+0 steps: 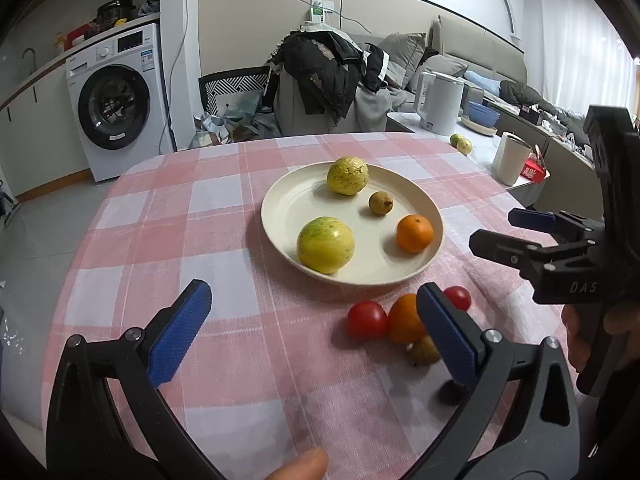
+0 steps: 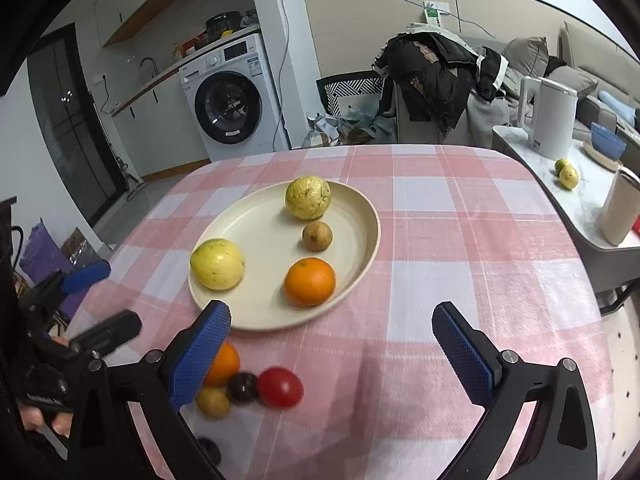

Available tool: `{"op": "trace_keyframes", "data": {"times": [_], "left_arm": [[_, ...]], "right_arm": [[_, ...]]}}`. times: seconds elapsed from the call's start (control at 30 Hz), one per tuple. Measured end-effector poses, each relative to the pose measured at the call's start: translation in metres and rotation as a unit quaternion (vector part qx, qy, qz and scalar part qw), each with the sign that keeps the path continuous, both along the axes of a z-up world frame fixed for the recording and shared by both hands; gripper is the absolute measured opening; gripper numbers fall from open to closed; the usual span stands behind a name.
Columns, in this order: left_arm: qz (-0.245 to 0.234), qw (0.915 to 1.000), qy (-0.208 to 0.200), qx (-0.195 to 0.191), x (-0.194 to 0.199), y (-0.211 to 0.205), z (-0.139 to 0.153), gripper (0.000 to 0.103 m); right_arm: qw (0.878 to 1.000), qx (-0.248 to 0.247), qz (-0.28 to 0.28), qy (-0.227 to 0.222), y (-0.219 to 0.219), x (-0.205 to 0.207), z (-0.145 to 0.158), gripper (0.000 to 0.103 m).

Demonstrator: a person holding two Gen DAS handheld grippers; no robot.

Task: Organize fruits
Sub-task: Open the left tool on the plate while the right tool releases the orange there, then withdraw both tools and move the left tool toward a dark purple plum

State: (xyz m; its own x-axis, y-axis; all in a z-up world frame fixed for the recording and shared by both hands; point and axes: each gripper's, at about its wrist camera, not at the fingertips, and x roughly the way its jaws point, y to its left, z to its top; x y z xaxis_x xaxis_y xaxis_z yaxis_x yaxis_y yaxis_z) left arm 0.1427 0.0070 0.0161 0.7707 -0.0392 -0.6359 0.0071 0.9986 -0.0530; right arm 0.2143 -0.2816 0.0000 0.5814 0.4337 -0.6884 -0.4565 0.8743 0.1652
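A cream plate (image 1: 296, 200) (image 2: 260, 312) on the pink checked cloth holds two yellow-green fruits (image 1: 347, 175) (image 1: 325, 244), a small brown fruit (image 1: 380, 203) and an orange (image 1: 415, 233) (image 2: 310, 281). In front of the plate lie loose fruits: a red tomato (image 1: 367, 319) (image 2: 280, 387), a second orange (image 1: 404, 320) (image 2: 224, 364), another tomato (image 1: 458, 297), a small brown fruit (image 1: 424, 352) and a dark fruit (image 2: 242, 387). My left gripper (image 1: 314, 296) (image 2: 116, 296) hangs open above the cloth, its right finger beside the loose pile. My right gripper (image 2: 332, 314) (image 1: 496, 228) is open and holds nothing.
A side table at the right carries a white kettle (image 1: 440, 102), a pale cup (image 1: 510, 158) and two green-yellow fruits (image 1: 462, 144). A chair draped with dark clothes (image 1: 328, 72) stands behind the table. A washing machine (image 1: 116, 108) is at the far left.
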Motion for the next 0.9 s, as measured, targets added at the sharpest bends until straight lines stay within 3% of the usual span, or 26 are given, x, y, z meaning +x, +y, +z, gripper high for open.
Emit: {"op": "trace_keyframes", "data": {"times": [0.47, 0.9], "left_arm": [[0.002, 1.0000, -0.006, -0.006, -0.044, -0.002, 0.006, 0.102], [-0.006, 1.0000, 0.002, 0.007, -0.052, -0.010, -0.003, 0.102]], "right_arm": [[1.000, -0.021, 0.021, -0.004, -0.001, -0.043, 0.004, 0.103], [0.998, -0.057, 0.024, 0.003, -0.003, -0.055, -0.011, 0.103]]}}
